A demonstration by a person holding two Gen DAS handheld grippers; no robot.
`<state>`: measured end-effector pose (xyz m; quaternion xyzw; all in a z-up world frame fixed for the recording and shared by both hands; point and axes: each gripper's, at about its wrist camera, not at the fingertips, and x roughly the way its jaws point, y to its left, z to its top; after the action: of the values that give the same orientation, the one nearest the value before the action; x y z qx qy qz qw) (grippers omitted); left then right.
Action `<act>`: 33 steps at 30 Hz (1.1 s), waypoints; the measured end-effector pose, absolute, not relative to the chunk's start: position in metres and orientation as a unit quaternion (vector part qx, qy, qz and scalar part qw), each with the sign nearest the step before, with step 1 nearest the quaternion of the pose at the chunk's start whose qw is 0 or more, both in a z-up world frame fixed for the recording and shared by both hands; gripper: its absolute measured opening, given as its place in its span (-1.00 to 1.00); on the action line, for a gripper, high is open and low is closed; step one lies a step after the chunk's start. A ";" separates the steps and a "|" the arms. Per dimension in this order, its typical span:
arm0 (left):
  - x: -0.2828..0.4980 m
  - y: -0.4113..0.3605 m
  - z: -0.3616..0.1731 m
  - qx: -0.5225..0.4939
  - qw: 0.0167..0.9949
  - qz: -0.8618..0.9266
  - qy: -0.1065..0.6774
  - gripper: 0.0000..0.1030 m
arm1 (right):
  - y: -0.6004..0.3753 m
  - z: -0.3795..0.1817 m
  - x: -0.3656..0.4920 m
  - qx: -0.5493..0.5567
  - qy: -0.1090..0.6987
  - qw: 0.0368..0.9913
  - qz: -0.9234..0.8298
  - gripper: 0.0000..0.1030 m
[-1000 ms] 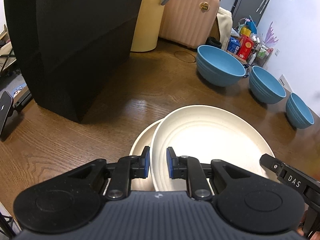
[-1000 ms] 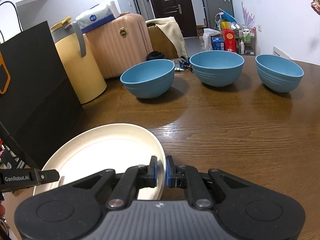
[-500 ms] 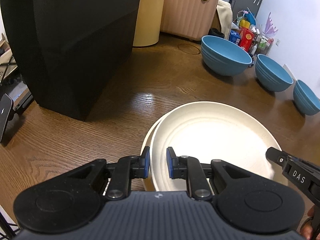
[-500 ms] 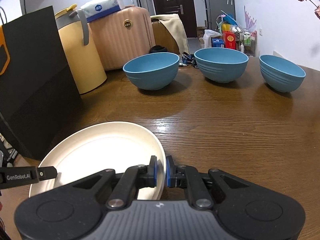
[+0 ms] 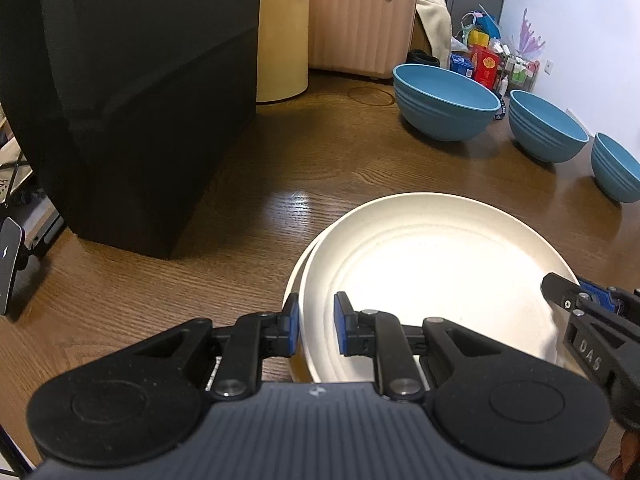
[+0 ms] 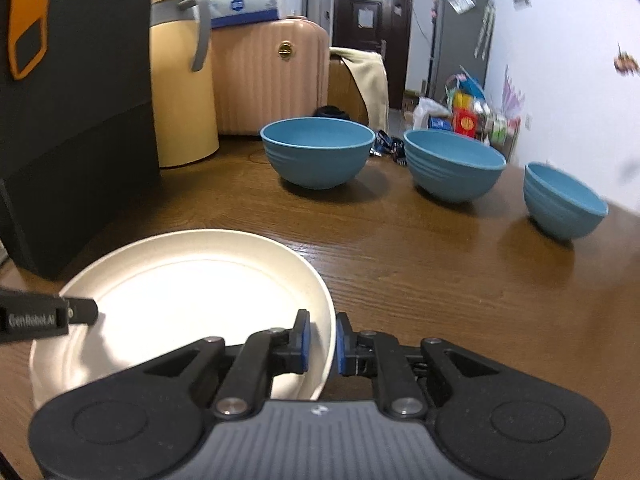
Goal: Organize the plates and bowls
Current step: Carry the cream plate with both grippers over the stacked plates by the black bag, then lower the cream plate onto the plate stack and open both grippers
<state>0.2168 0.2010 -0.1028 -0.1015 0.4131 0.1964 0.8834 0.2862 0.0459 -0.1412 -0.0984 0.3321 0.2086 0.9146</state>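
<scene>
A cream top plate (image 5: 432, 276) lies on a second cream plate (image 5: 294, 284) whose edge shows at its left. My left gripper (image 5: 316, 330) straddles the near left rim, its pads a little apart from it. My right gripper (image 6: 322, 340) straddles the top plate (image 6: 180, 300) at its right rim with a small gap to each pad; it also shows in the left wrist view (image 5: 576, 304). Three blue bowls (image 6: 318, 152) (image 6: 454, 170) (image 6: 562, 204) stand apart in a row at the back of the wooden table (image 6: 440, 264).
A black paper bag (image 5: 132, 92) stands at the left. A yellow bin (image 5: 282, 32) and a pink suitcase (image 5: 360, 20) stand behind the table. Clutter lies on the floor by the far wall.
The top plate has shifted left and settled over the lower plate, so less of the lower one shows. Both grippers' pads have opened slightly off the rims.
</scene>
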 end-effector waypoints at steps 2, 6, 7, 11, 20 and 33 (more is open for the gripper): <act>0.217 0.200 -0.102 -0.097 0.884 0.196 0.414 -0.65 | 0.050 -0.142 0.283 -0.119 0.321 0.917 0.207 -0.72; 0.218 0.199 -0.102 -0.091 0.885 0.194 0.414 -0.65 | 0.056 -0.144 0.278 -0.151 0.301 0.919 0.205 -0.68; 0.218 0.199 -0.102 -0.089 0.885 0.194 0.414 -0.65 | 0.058 -0.144 0.277 -0.156 0.298 0.919 0.205 -0.68; 0.216 0.199 -0.101 -0.086 0.886 0.193 0.412 -0.64 | 0.063 -0.145 0.278 -0.169 0.288 0.920 0.204 -0.66; 0.211 0.202 -0.095 -0.083 0.888 0.194 0.408 -0.42 | 0.067 -0.146 0.277 -0.179 0.286 0.918 0.209 -0.65; 0.208 0.219 -0.091 -0.108 0.878 0.198 0.422 -0.08 | 0.050 -0.135 0.296 -0.082 0.358 0.903 0.221 -0.24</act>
<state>0.2078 0.2186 -0.0907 -0.1076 0.4218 0.1980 0.8782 0.2957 0.0498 -0.1350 -0.0819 0.3578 0.2213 0.9035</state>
